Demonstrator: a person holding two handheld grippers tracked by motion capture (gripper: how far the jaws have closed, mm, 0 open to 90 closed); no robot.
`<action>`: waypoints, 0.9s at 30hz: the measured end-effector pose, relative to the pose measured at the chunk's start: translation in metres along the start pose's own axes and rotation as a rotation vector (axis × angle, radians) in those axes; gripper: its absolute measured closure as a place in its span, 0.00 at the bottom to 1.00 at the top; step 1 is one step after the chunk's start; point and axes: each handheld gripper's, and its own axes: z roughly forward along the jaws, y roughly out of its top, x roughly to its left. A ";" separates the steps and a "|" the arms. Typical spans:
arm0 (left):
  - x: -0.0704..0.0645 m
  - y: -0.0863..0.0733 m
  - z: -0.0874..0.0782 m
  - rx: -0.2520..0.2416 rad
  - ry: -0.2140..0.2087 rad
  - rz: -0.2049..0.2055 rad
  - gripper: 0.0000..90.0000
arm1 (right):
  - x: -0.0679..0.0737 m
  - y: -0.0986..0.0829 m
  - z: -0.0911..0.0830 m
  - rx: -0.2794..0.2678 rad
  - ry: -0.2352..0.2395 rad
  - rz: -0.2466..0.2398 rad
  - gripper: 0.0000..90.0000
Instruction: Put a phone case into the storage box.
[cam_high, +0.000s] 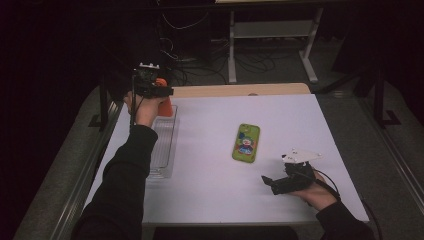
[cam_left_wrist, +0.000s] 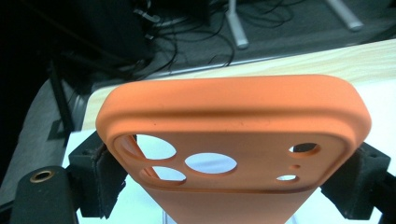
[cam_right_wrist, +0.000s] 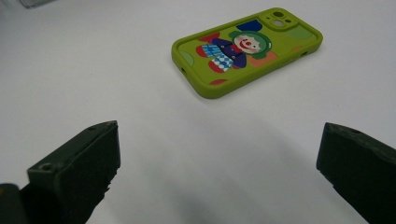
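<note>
Two phone cases are in play on a smooth white tabletop (cam_high: 210, 170). At far left, the left gripper (cam_high: 159, 92) clamps an orange phone case (cam_left_wrist: 233, 140) across its width, holding it up over the far end of a clear, ribbed plastic tray (cam_high: 162, 150); the case is matte, round-cornered, with oval camera cut-outs. Mid-table lies a flat green phone case (cam_high: 246, 142) with a clown print and rounded rim. At right, the right gripper (cam_high: 274, 183) hovers near it, jaws spread wide and empty.
</note>
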 end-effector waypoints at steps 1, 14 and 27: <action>-0.001 -0.001 0.004 0.005 0.008 -0.002 0.15 | 0.000 0.000 0.000 -0.001 0.000 -0.001 0.00; -0.004 -0.020 0.036 0.051 0.029 -0.062 0.15 | -0.001 0.000 -0.001 -0.002 0.004 -0.009 0.00; -0.011 -0.020 0.047 0.002 0.057 -0.025 0.13 | 0.000 0.000 -0.002 -0.009 0.017 -0.005 0.00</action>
